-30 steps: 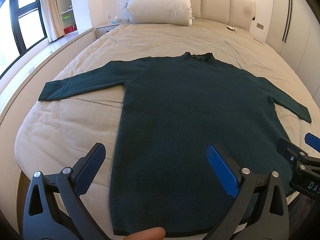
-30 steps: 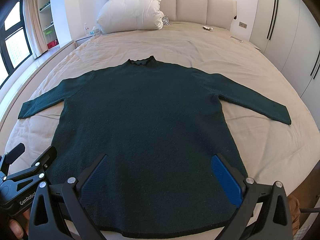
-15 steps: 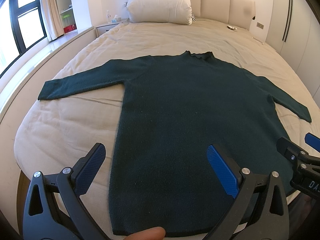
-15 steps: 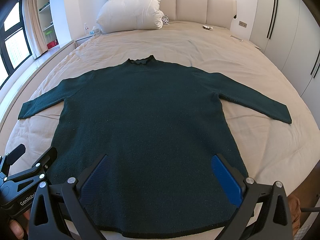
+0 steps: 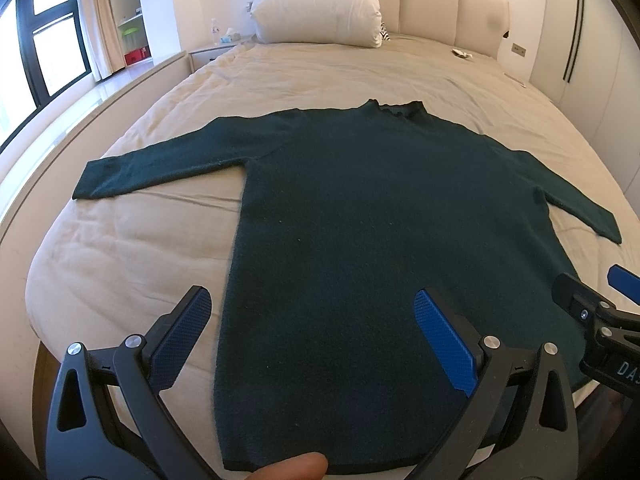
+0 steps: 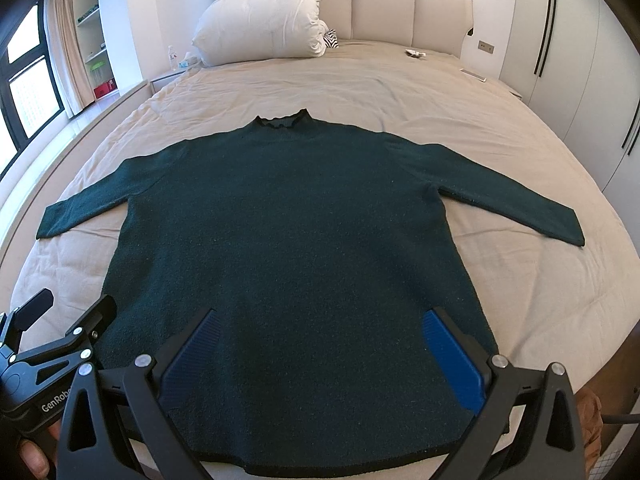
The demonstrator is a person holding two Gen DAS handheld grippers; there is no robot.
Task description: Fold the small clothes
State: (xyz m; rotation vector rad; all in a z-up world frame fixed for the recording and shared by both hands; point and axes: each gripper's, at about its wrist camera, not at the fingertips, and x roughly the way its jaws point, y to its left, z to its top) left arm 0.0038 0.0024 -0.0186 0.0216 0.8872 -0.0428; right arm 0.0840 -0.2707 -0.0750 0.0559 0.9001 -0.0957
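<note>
A dark green sweater [image 6: 288, 264] lies flat on the beige bed [image 6: 400, 96], its hem at the near edge, its collar toward the far headboard [image 6: 384, 8], and both sleeves spread out to the left and right. The left hand-held gripper [image 5: 312, 336] hovers over the near left part of the sweater with its blue-padded fingers [image 5: 446, 344] spread wide apart and holding nothing. The right hand-held gripper [image 6: 320, 356] hangs above the near hem, its fingers likewise wide apart and empty. A white pillow [image 6: 260, 20] rests against the headboard at the far end, and a fingertip [image 5: 292, 468] shows at the near edge of the left view.
</note>
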